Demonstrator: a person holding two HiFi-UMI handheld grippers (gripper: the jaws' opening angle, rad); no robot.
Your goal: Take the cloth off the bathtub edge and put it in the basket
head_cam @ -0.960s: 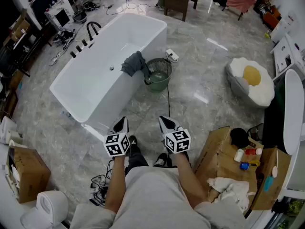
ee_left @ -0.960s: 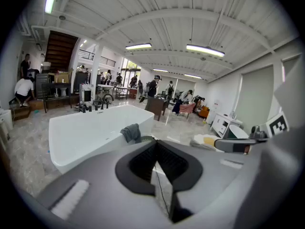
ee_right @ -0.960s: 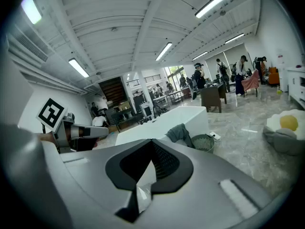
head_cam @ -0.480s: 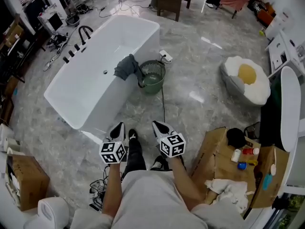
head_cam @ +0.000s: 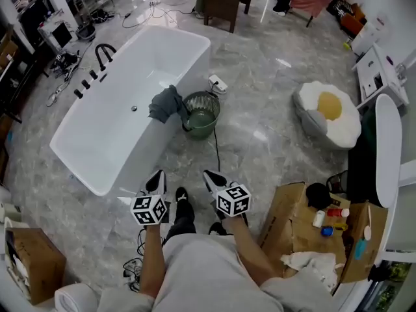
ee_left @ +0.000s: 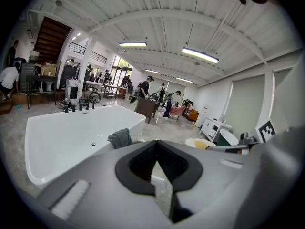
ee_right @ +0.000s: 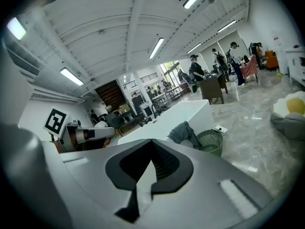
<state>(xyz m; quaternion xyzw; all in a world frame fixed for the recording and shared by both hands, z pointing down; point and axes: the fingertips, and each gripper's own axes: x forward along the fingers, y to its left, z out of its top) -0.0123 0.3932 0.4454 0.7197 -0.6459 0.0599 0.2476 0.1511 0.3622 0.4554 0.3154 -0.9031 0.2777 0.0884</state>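
Left gripper [head_cam: 157, 176] and right gripper [head_cam: 209, 176] both closed, empty, far from cloth [head_cam: 165, 103]; open early or you'll shove it into tub [head_cam: 110, 132].

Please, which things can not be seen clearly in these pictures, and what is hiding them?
Basket: head view, too small to tell whether it is empty; left gripper view, hidden behind the left gripper.
Cloth: right gripper view, lower edge hidden behind the right gripper.
Taps: head view, too small for detail.

Bare floor [head_cam: 260, 155] runs up to the bathtub [head_cam: 117, 90], with a cable [head_cam: 216, 149] lying across it beside the basket [head_cam: 203, 130].
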